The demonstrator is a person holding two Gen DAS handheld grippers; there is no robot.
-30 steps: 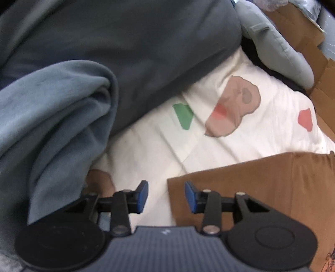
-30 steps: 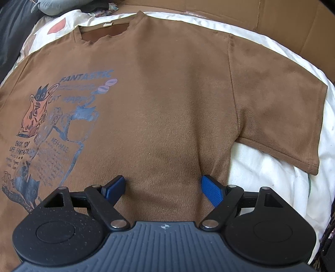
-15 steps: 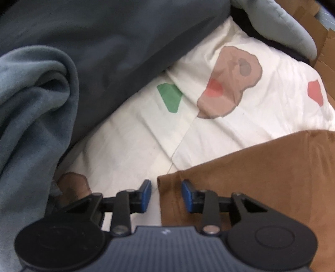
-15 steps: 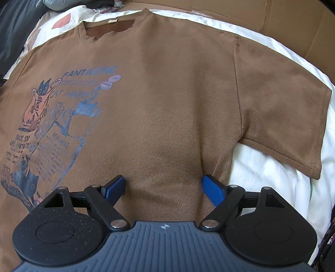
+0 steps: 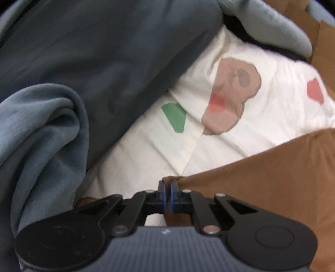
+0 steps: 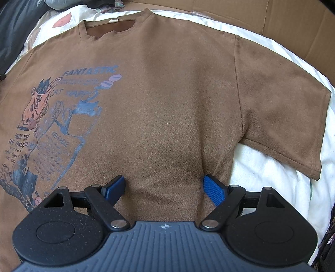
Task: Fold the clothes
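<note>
**Desk:** Where is the garment, and who has hold of it?

**Photographer:** A brown T-shirt [image 6: 167,108] lies spread flat, print side up, on a white bedsheet [image 5: 209,138] patterned with coloured shapes; neckline far from the camera, one short sleeve [image 6: 282,117] laid out to the side; cardboard [image 6: 272,14] lines the far edge. The left gripper [image 5: 167,189] has its fingers together, clamped on a corner of the brown cloth at the shirt's edge, seen in the left wrist view; the right gripper [image 6: 165,188] rests low over the shirt's body near the sleeve seam, fingers wide apart, with cloth bulging slightly between them and nothing gripped.

**Desk:** How will it handle?

**Photographer:** My judgement: light, soft and limp; the surface looks brushed, so it should cling to the sheet rather than slide; a pinch at one point will drag a drooping fold, not lift a flat panel. Corners, hem and the shoulder seam look like the sound places to grip; the middle of the body would only bunch.

**Desk:** Anything nearby to snag?

**Photographer:** A heap of grey-blue blankets [image 5: 46,134] lies close beside the pinched corner on the left; the corner could catch there if swung wide; the sheet itself is loose and may ruck up underneath.
</note>
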